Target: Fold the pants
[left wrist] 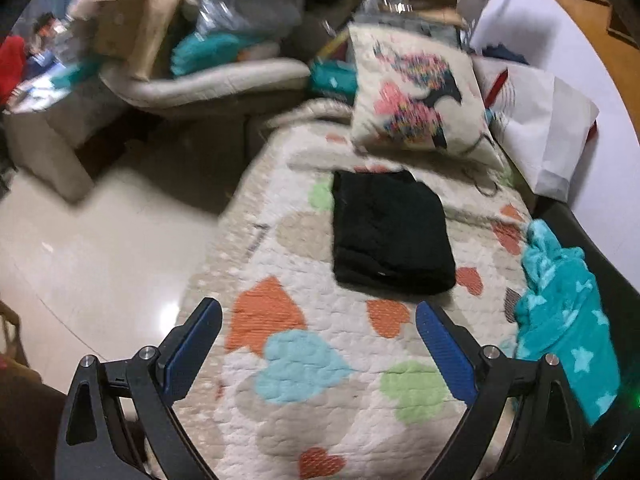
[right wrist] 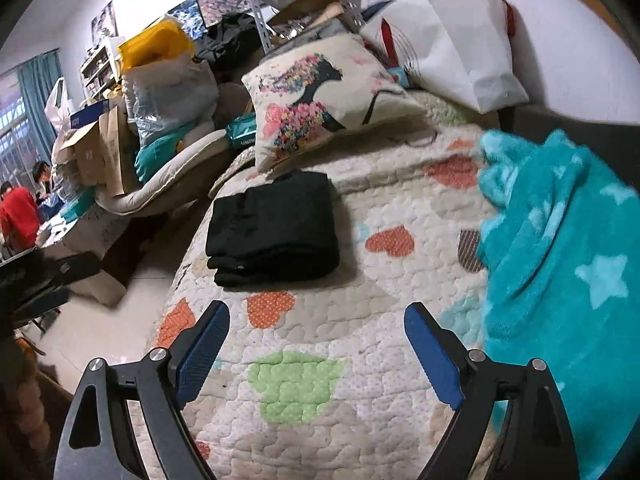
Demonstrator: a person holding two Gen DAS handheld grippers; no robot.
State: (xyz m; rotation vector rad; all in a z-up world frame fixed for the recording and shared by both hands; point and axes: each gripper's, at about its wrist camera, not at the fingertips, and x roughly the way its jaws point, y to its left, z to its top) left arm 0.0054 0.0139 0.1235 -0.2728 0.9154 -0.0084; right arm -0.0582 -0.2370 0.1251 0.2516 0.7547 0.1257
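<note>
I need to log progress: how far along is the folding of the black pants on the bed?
Done: the black pants lie in a neat stacked rectangle on the heart quilt. In hand: nothing; the left gripper and right gripper both have open, empty jaws. Left: apparently nothing for this pair.

clutter [left wrist: 168, 32] beyond bed blurred, teal blanket [right wrist: 560, 280] cut off — right edge

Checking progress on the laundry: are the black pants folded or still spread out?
Folded. The black pants lie as a compact rectangle on the quilt, with stacked layers showing along the near edge.
</note>
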